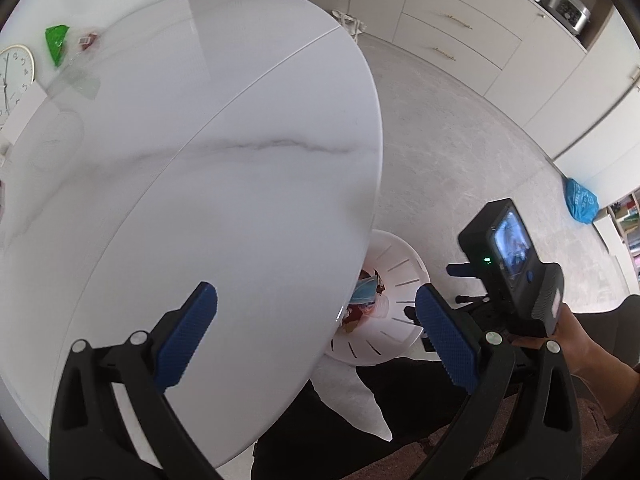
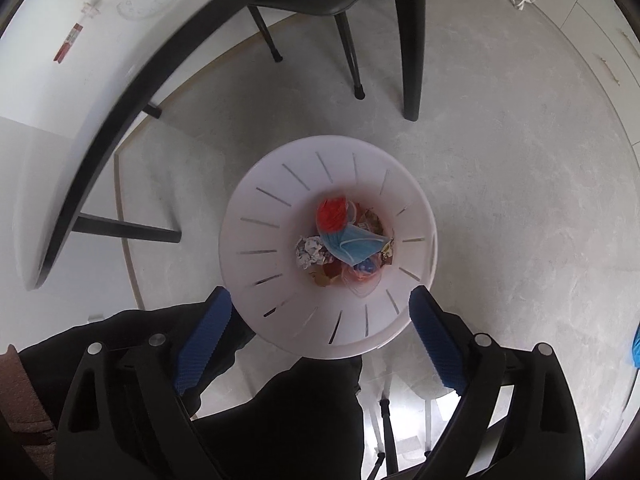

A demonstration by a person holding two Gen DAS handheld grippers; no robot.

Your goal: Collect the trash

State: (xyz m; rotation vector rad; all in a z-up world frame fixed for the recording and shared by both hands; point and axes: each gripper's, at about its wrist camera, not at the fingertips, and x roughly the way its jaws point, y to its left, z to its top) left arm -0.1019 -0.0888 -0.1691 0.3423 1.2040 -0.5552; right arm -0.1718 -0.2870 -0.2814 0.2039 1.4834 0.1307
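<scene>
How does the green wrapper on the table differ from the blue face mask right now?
The green wrapper lies on the white table, at its far side; the blue face mask is in the white bin on the floor. The wrapper sits apart; the mask lies among other trash.

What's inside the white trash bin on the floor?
The white bin holds a blue face mask on top, something red, crumpled paper, and clear plastic. Whatever lies beneath these, and the bin's bottom, is covered.

bin mouth unobstructed, table edge beside
</scene>
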